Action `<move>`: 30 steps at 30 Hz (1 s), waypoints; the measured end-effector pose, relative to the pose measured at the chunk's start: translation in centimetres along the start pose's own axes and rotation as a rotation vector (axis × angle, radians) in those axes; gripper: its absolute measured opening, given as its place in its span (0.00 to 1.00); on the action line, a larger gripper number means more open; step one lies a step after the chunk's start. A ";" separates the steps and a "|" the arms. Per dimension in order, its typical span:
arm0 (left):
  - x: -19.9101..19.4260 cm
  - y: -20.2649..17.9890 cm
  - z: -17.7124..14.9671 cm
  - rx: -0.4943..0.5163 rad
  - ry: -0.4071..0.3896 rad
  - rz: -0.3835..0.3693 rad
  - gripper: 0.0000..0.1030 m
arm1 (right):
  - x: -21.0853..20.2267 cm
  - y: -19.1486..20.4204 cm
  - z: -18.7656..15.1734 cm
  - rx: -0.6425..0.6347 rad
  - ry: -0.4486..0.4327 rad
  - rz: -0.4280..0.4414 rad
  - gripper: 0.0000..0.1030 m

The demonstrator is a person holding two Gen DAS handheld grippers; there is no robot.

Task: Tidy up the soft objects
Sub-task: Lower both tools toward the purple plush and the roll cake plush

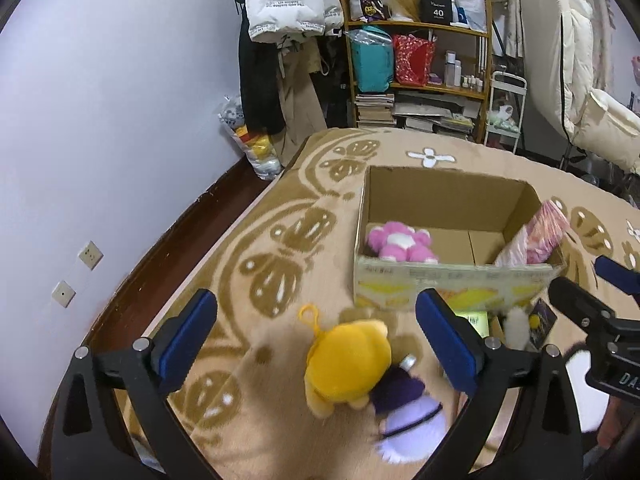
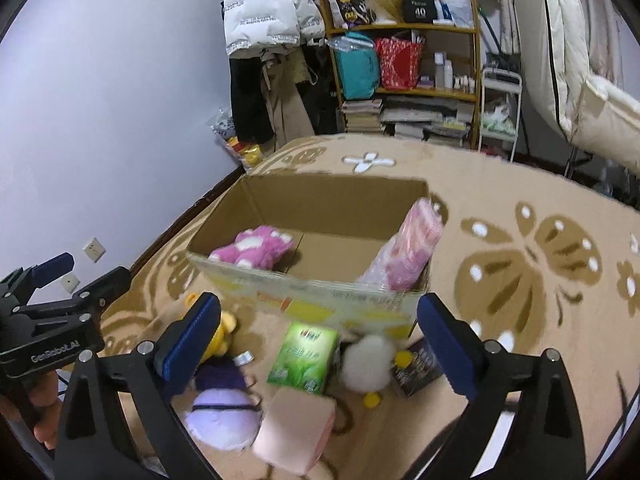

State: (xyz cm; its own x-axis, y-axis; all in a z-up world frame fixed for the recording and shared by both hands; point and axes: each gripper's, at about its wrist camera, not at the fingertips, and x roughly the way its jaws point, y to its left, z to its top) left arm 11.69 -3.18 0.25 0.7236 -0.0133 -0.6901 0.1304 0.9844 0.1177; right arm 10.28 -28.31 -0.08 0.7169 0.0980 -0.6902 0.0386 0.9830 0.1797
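Note:
An open cardboard box (image 1: 448, 280) (image 2: 312, 292) stands on the patterned blanket, holding a pink plush (image 1: 400, 242) (image 2: 256, 246) and a pink wrapped pack (image 1: 540, 236) (image 2: 408, 252). In front of the box lie a yellow plush (image 1: 346, 364) (image 2: 222, 330), a purple plush (image 1: 408, 420) (image 2: 222, 412), a white fluffy toy (image 2: 366, 362), a green tissue pack (image 2: 302, 356) and a pale pink soft block (image 2: 294, 430). My left gripper (image 1: 316, 340) is open above the yellow plush. My right gripper (image 2: 316, 344) is open above the green pack.
A dark packet (image 2: 416, 368) lies beside the white toy. A shelf (image 1: 420, 60) with bags and books, hanging coats (image 1: 288, 20) and a white trolley (image 1: 506, 112) stand behind the bed. The bed's wooden edge (image 1: 180, 236) and the wall run along the left.

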 end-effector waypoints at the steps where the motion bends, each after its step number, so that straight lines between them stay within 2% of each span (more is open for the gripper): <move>1: -0.4 0.2 -0.3 0.002 0.004 -0.004 0.96 | 0.0 0.1 -0.3 0.000 0.009 0.000 1.00; 11: -2.1 1.4 -3.3 -0.040 0.048 -0.015 0.96 | -0.2 0.4 -3.1 0.030 0.077 -0.007 1.00; 15: -1.7 1.4 -4.3 -0.054 0.082 -0.027 0.96 | 0.3 0.3 -3.9 0.049 0.115 0.002 1.00; 22: -0.6 0.6 -5.4 -0.051 0.125 -0.049 0.96 | 0.9 -0.3 -4.4 0.089 0.126 0.024 1.00; 30: 1.3 -0.2 -6.2 -0.032 0.182 -0.055 0.96 | 3.1 -1.0 -4.9 0.137 0.199 0.057 1.00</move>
State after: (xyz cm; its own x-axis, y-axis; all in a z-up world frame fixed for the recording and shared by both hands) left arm 8.41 -2.31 -5.13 0.5807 -0.0385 -0.8132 0.1425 0.9883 0.0550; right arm 9.05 -28.25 -5.79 0.5696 0.1944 -0.7986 0.1060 0.9461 0.3059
